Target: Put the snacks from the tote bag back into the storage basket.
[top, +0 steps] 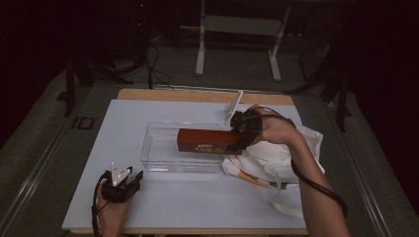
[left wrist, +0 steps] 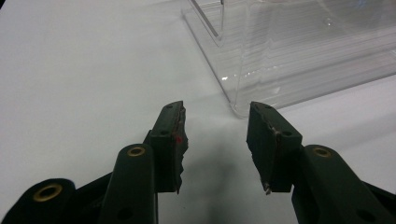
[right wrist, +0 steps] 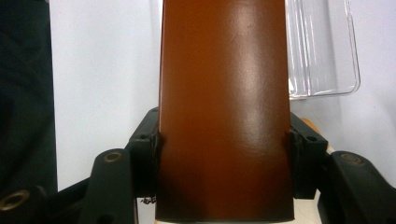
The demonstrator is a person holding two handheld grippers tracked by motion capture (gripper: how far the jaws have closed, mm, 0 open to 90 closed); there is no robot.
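Brown box point(top: 207, 141) in right tool point(top: 239, 139), above clear bin point(top: 158, 163).

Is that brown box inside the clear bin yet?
Not yet: the brown box is held over the clear bin by the right tool.

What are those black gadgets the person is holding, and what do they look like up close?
Each is a hand-held gripper: the left one and the right one have black bodies with two black jaws, brass-coloured rivets at the joints, and worn pads. A grey three-cornered plate sits on top of the left one, and a black cable trails along the right forearm. The forearms are bare, with no sleeves.
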